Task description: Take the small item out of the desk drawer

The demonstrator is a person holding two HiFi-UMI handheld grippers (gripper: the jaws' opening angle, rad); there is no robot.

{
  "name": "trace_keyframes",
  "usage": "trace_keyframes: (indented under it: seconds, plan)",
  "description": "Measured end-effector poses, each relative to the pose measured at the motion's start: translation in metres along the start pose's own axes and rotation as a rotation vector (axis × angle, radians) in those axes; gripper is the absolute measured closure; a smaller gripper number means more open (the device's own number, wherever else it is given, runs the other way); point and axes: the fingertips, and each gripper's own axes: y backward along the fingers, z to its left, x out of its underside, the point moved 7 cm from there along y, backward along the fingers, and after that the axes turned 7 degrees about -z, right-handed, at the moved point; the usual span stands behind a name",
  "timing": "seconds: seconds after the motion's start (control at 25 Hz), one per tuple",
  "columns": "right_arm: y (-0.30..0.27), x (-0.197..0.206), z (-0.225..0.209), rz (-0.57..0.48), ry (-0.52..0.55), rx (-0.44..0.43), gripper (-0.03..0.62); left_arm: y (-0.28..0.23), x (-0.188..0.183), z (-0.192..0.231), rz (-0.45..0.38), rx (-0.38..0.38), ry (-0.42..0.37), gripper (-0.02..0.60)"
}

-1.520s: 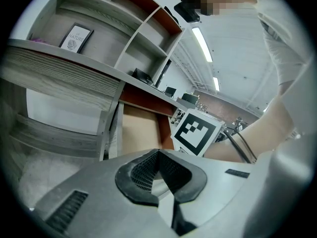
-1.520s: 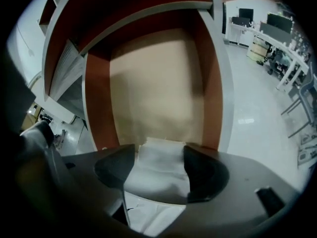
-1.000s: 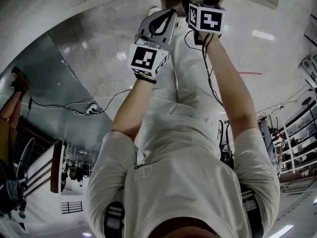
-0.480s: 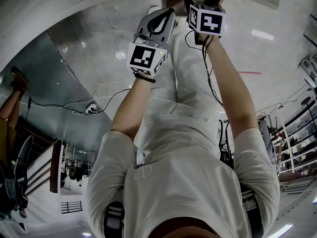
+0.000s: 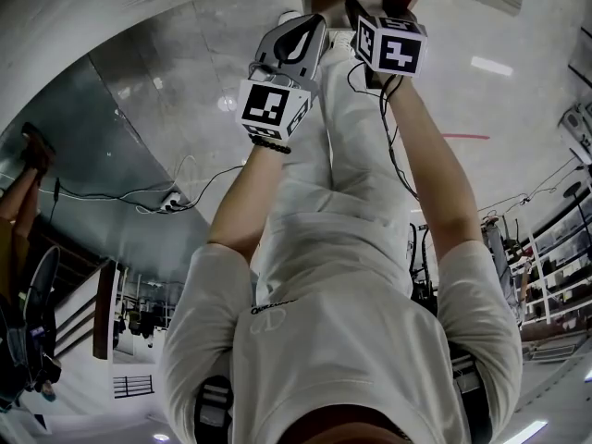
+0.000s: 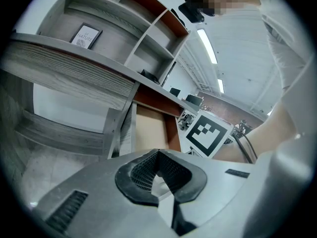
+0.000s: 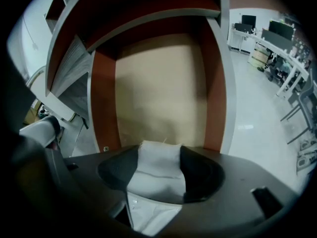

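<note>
My right tongs [image 7: 159, 151] have just been closing and both pads touch the white pouch [image 7: 157, 175] above the open drawer [image 7: 158, 83]. Left tongs [image 6: 157, 153] closed, empty.

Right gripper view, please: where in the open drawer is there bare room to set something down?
The tan drawer floor lies bare between the left red-brown wall and the right wall, back to the rear. Only the near end is crowded, by the white item.

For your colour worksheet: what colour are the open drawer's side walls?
Reddish-brown side walls; right gripper view.
</note>
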Motion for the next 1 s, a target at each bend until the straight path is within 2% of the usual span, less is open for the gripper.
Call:
trace_keyframes:
  seconds: [0.28, 1.0]
  plan:
    - [0.020, 0.000, 0.003, -0.065, -0.025, -0.014, 0.330, 0.004, -0.008, -0.004, -0.016, -0.008, -0.011, 0.583]
    - [0.119, -0.025, 0.012, -0.215, -0.090, -0.043, 0.332, 0.019, -0.077, -0.038, -0.067, -0.003, -0.077, 0.583]
